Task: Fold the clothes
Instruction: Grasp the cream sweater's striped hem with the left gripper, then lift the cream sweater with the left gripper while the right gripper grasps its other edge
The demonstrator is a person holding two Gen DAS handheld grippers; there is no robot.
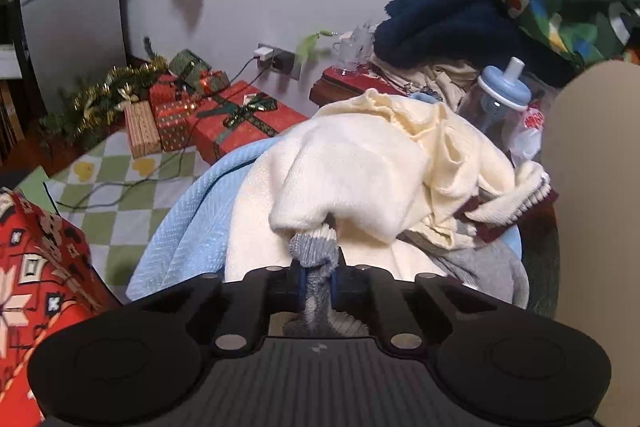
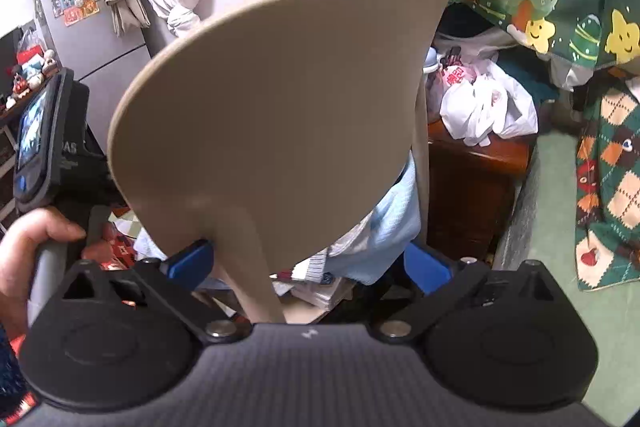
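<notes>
A heap of clothes lies on a chair seat in the left wrist view: a cream knit sweater (image 1: pixel 360 167) on top, a light blue cloth (image 1: pixel 192 227) under it at the left, and a grey garment (image 1: pixel 488 267) at the right. My left gripper (image 1: pixel 318 267) is shut on a grey ribbed cuff (image 1: pixel 314 247) that pokes out from under the cream sweater. My right gripper (image 2: pixel 308 263) stands open behind the tan chair back (image 2: pixel 280 107), its blue fingers (image 2: pixel 188 263) on either side of the back's support. The light blue cloth (image 2: pixel 392 219) hangs below the chair back.
Red wrapped gift boxes (image 1: pixel 240 123) and tinsel sit on a green checked mat (image 1: pixel 120 195). A blue-capped bottle (image 1: pixel 504 95), a navy fleece (image 1: pixel 452 19) and a white plastic bag (image 2: pixel 484 107) crowd a wooden cabinet (image 2: pixel 472 187). A hand (image 2: pixel 28 247) holds the other gripper's handle.
</notes>
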